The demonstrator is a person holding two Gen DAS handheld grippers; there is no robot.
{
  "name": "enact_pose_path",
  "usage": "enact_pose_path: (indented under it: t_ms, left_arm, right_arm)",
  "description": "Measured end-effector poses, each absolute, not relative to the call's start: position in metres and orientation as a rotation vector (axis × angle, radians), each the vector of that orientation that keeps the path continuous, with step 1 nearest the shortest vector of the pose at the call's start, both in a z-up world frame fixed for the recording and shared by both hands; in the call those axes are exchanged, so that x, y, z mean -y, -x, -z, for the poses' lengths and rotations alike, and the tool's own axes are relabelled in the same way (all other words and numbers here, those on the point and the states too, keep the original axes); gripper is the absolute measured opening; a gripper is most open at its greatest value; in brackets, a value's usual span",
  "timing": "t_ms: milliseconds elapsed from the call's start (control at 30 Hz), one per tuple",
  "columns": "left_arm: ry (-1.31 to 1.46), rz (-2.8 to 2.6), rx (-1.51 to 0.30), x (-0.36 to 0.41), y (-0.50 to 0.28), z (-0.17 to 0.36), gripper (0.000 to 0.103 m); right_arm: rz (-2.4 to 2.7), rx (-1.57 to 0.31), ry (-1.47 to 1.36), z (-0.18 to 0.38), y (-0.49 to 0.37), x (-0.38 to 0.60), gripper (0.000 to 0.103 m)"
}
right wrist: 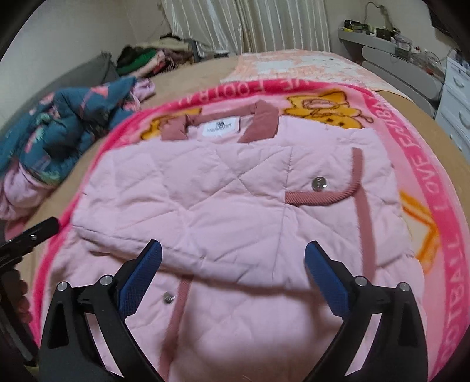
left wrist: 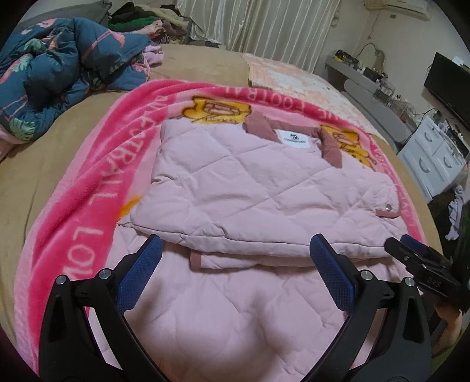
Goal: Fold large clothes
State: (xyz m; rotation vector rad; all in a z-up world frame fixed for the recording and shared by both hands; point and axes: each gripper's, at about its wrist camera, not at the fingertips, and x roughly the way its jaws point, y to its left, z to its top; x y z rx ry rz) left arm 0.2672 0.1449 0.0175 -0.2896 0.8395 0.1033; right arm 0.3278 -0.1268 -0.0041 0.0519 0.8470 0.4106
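Observation:
A pink quilted jacket [left wrist: 235, 182] with a dusty-rose collar [left wrist: 258, 122] and a white neck label lies on a bright pink blanket [left wrist: 88, 205] on the bed. A doubled layer of it ends in a fold edge just beyond my fingertips. My left gripper [left wrist: 236, 244] hovers open over the jacket's near part, nothing between its blue pads. In the right wrist view the jacket [right wrist: 220, 191] shows a snap button [right wrist: 318, 183] and rose trim. My right gripper [right wrist: 233, 249] is open above it and grips nothing. The right gripper [left wrist: 411, 252] also shows at the left view's right edge.
A dark blue flowered duvet [left wrist: 58, 73] is heaped at the bed's far left. A pile of clothes [left wrist: 138, 20] lies behind it by the curtains. White drawers [left wrist: 434, 158], a grey shelf and a dark screen stand to the right of the bed.

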Motion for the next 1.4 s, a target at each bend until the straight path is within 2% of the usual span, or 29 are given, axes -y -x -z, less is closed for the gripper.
enact_pose_path:
  t_ms: [367, 633, 1400]
  left_arm:
    - [0.276, -0.087, -0.756, -0.132, -0.223, -0.057, 0.094]
    - [0.257, -0.069, -0.711, -0.12, -0.194, -0.077, 0.094]
    - [0.224, -0.062, -0.681, -0.107, -0.137, -0.073, 0.094]
  right_arm:
    - [-0.443, -0.71, -0.065, -0.06, -0.265, 0.147, 0.098]
    - [-0.451, -0.651, -0.067, -0.086, -0.231, 0.16, 0.099]
    - [-0.434, -0.637, -0.076, -0.08, -0.173, 0.187, 0.099]
